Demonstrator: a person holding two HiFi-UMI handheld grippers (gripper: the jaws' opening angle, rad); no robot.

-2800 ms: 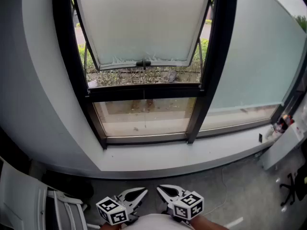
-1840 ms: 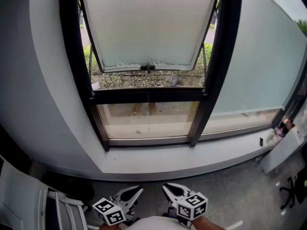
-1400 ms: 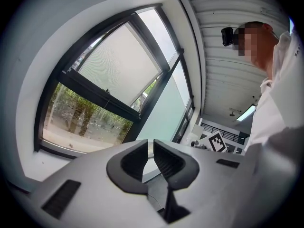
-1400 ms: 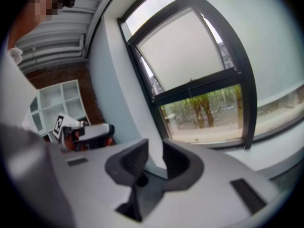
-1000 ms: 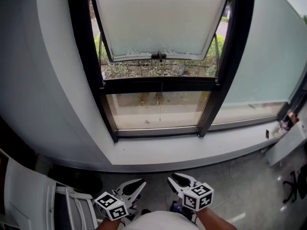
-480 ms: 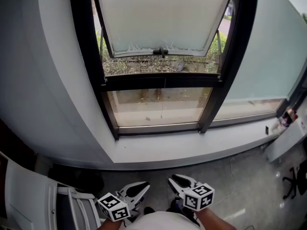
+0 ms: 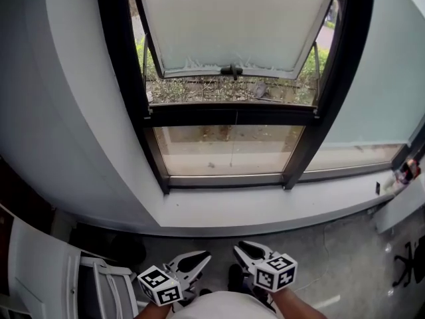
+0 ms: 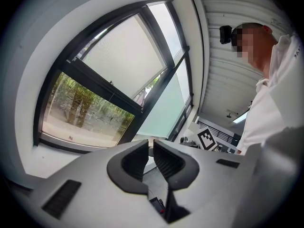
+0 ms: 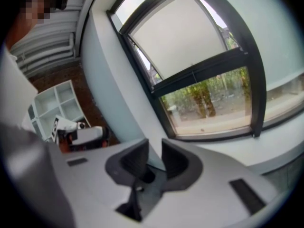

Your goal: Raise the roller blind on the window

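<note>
Jaws empty, window (image 7: 229, 113), head camera (image 8: 225, 33) (gripper views only)

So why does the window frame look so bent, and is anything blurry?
Head view: the wide lens bows the window frame. Right gripper view: the right hand-held gripper looks soft, close to the lens. Both gripper views darken at corners.

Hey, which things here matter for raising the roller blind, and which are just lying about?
For the job: roller blind, left gripper, right gripper.
Just lying about: tilted-out window sash, office chair base.
</note>
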